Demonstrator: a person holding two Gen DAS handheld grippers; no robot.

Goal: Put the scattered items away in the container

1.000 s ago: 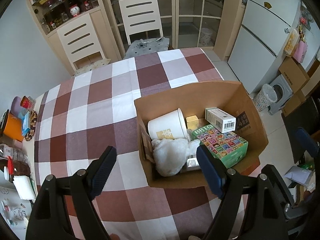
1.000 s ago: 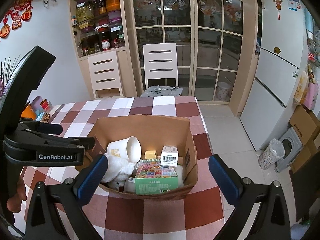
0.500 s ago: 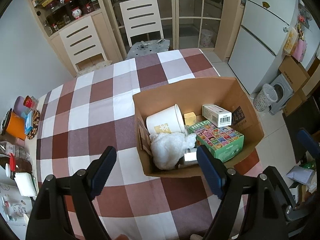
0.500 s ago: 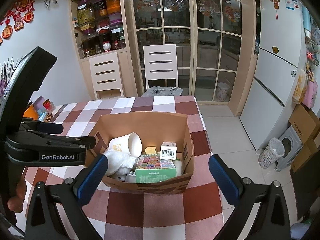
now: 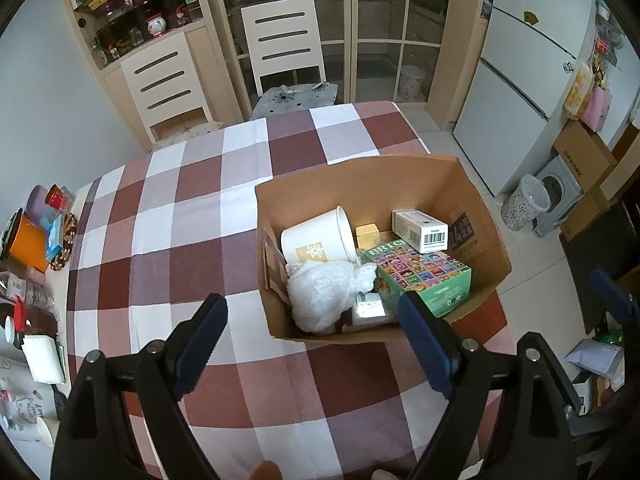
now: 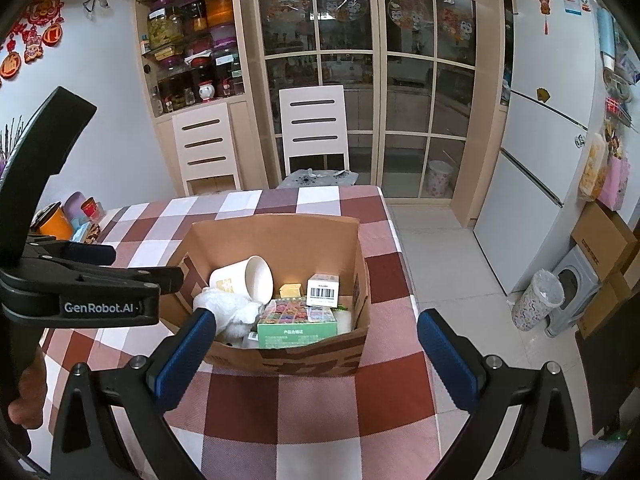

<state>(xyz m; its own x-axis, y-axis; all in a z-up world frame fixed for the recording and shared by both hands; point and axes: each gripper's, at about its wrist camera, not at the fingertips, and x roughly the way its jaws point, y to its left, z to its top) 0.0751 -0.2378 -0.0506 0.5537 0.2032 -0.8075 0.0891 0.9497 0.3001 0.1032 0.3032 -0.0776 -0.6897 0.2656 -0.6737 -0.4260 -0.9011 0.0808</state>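
An open cardboard box (image 5: 360,178) (image 6: 276,236) stands on the checked tablecloth near the table's right edge. In it lie a white paper cup (image 5: 316,238) (image 6: 244,280) on its side, a white fluffy toy (image 5: 324,294) (image 6: 228,306), a green brick box (image 5: 420,272) (image 6: 296,322), a small white barcode box (image 5: 420,230) (image 6: 323,289) and a small yellow block (image 5: 367,235) (image 6: 291,290). My left gripper (image 5: 312,340) is open and empty, above the table in front of the box; it also shows in the right wrist view (image 6: 96,264). My right gripper (image 6: 316,346) is open and empty, in front of the box.
Cups, an orange container (image 5: 24,242) and snack packs crowd the table's left edge. Two white chairs (image 5: 286,40) stand at the far side. A fridge (image 5: 524,80), a bin (image 5: 524,202) and cardboard boxes stand on the floor to the right.
Both grippers have drawn back and up from the box, which now sits farther away in both views. Both stay open and empty.
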